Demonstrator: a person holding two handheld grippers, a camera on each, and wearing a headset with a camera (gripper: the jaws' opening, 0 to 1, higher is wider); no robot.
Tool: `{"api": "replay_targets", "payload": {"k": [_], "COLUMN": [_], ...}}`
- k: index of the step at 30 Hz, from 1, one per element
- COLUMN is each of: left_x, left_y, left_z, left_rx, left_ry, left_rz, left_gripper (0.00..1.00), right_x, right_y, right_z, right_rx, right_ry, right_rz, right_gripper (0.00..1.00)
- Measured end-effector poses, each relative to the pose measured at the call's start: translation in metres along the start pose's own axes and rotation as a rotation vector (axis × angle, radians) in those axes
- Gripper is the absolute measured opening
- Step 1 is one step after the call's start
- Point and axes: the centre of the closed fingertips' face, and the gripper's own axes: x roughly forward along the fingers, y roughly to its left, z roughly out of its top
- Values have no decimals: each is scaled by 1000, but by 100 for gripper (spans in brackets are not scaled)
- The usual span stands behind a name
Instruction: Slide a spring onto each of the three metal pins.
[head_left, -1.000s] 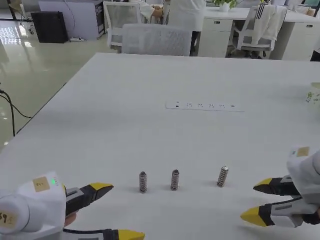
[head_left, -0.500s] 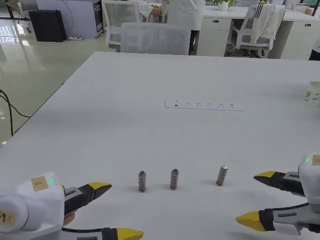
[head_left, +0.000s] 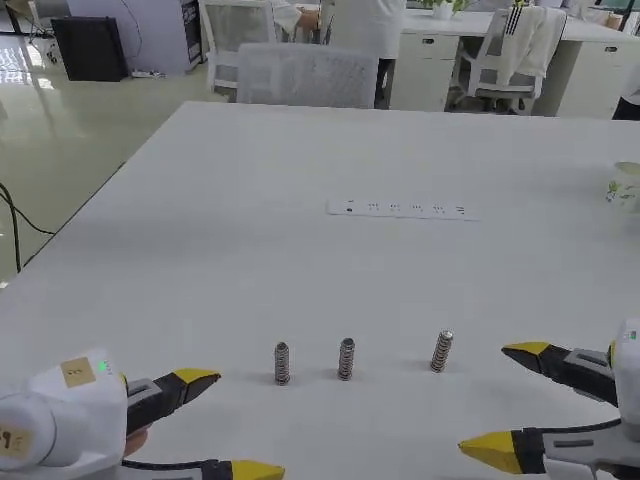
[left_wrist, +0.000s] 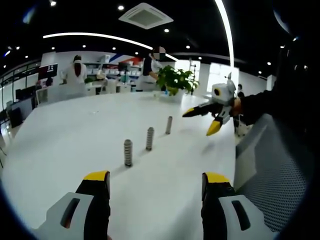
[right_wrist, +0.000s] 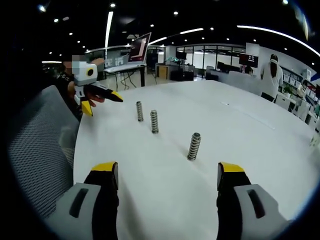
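Three spring-covered pins (head_left: 346, 358) stand in a row on the white table (head_left: 300, 270), flanked by the left hand-held gripper (head_left: 235, 422) and right hand-held gripper (head_left: 497, 398), both released and empty, the job apparently complete.

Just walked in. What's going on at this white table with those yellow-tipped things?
A person at the table holds a pair of tongs in each hand. Three metal pins stand in a row: left pin, middle pin and right pin. A spring already sits around each. The left tongs and right tongs are both open and empty, on either side of the row, touching nothing.
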Motion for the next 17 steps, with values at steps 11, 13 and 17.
{"api": "replay_targets", "payload": {"k": [11, 13, 17], "left_x": [-1, -1, -1], "left_y": [5, 5, 6], "left_z": [-1, -1, -4], "left_rx": [-12, -15, -22], "left_ry": [-7, -7, -6], "left_rz": [17, 19, 24], "left_gripper": [72, 72, 73], "right_x": [1, 2, 3], "right_y": [2, 2, 4], "right_z": [2, 2, 1], "right_rx": [12, 8, 14], "right_ry": [-21, -21, -22], "right_rz": [-8, -9, -7], "right_gripper": [83, 84, 84]}}
